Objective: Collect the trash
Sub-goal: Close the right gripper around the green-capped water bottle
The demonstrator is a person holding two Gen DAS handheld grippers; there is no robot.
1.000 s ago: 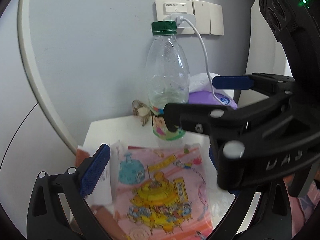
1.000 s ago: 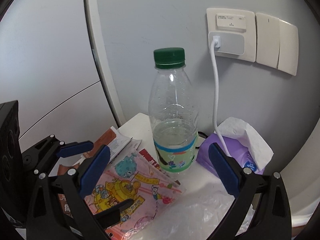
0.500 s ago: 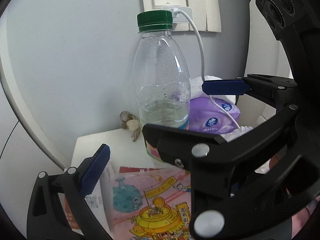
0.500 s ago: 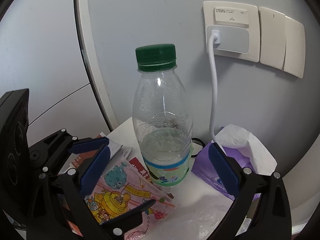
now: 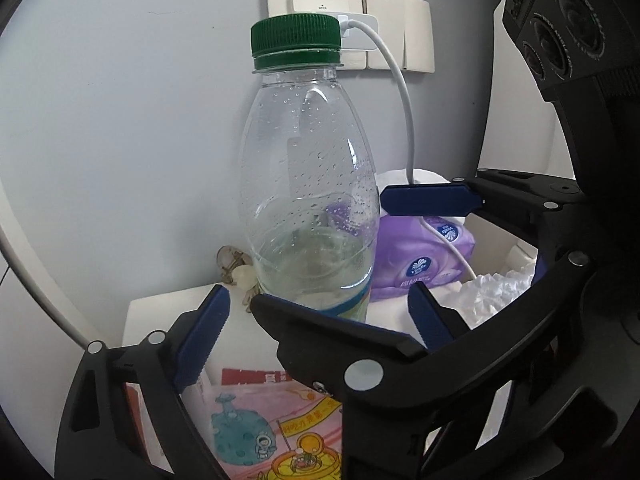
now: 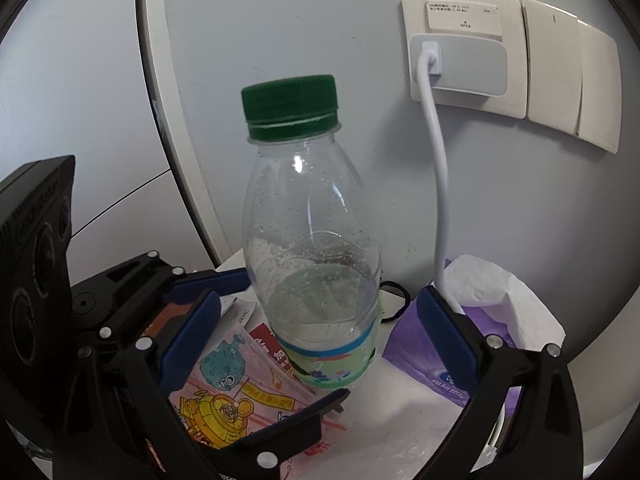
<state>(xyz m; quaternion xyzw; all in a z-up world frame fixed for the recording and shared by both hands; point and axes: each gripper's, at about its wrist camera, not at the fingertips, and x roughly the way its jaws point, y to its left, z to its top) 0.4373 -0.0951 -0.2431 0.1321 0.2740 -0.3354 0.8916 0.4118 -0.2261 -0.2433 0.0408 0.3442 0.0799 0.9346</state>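
Observation:
A clear plastic bottle [image 5: 312, 184] [image 6: 312, 240] with a green cap and a little liquid stands upright on a white bedside table [image 5: 160, 316]. My left gripper [image 5: 316, 328] [image 6: 272, 340] reaches around its base from the left. Its jaws are closing with the bottle between them, and the pads [image 5: 204, 336] do not press on it. My right gripper [image 6: 318, 340] [image 5: 352, 254] is open, its blue pads [image 6: 448, 340] standing apart on either side of the bottle. A pink cartoon wrapper [image 5: 280, 440] [image 6: 224, 396] lies flat in front of the bottle.
A purple tissue pack [image 6: 424, 364] [image 5: 424, 264] sits right of the bottle, and a white cable [image 6: 440, 200] hangs over it from the wall socket [image 6: 460, 48]. A black hair tie [image 6: 396, 300] and a trinket [image 5: 236, 268] lie behind. Crumpled clear plastic [image 6: 400, 440] lies front right.
Both grippers have moved in toward the bottle, which now fills more of each view. The left gripper's fingers have come closer together and now flank the bottle's base.

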